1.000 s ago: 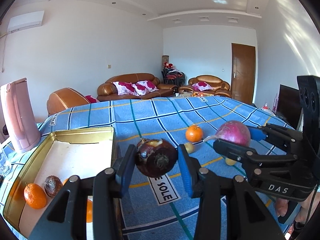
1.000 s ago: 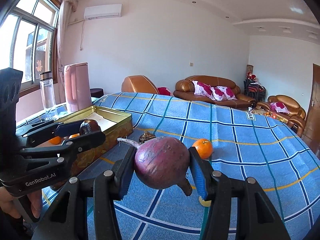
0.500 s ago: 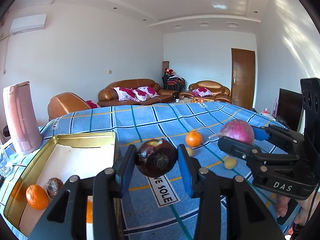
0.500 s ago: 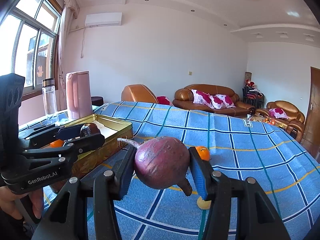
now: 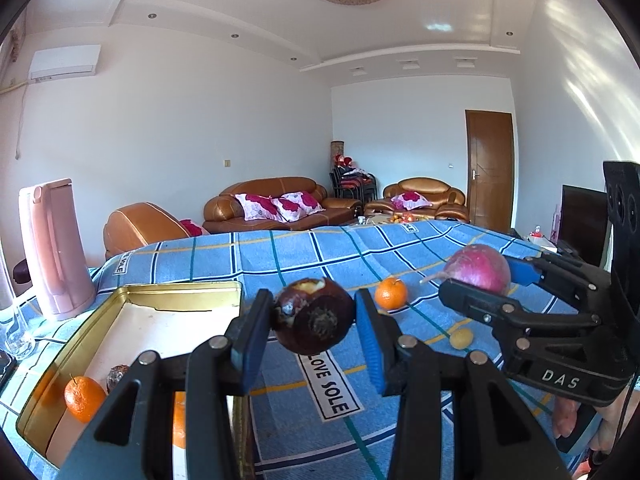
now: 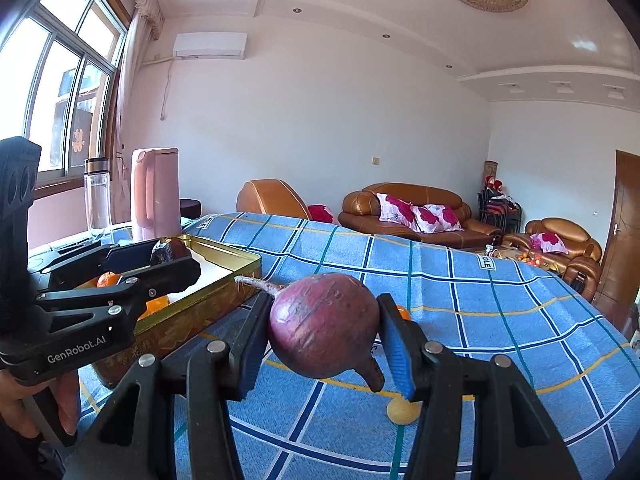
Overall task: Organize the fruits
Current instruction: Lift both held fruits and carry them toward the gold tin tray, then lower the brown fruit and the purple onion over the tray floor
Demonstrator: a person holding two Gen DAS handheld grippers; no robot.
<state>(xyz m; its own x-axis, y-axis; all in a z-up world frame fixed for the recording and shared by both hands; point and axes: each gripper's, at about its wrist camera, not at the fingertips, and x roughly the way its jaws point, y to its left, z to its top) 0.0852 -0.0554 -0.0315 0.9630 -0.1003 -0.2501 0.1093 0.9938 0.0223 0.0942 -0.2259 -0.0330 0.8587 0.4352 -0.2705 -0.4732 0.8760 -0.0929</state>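
My left gripper (image 5: 314, 322) is shut on a dark brown mangosteen (image 5: 314, 320), held above the table just right of the gold tin tray (image 5: 132, 300). The tray holds an orange (image 5: 84, 398) and a small dark fruit (image 5: 118, 376). My right gripper (image 6: 324, 326) is shut on a purple-red beet (image 6: 324, 324), which also shows in the left wrist view (image 5: 478, 268). A loose orange (image 5: 391, 293) and a small yellow fruit (image 5: 461, 338) lie on the blue checked cloth (image 5: 280, 256). The left gripper shows in the right wrist view (image 6: 164, 260) beside the tray (image 6: 224, 280).
A pink kettle (image 5: 52, 248) stands at the table's left, with a clear bottle (image 6: 97, 196) beside it by the window. Brown sofas (image 5: 276, 204) sit beyond the table's far edge. A dark screen (image 5: 582, 216) stands at the far right.
Both grippers have risen a little with their fruit held; the views tilt up and show more ceiling. The grips have not changed.
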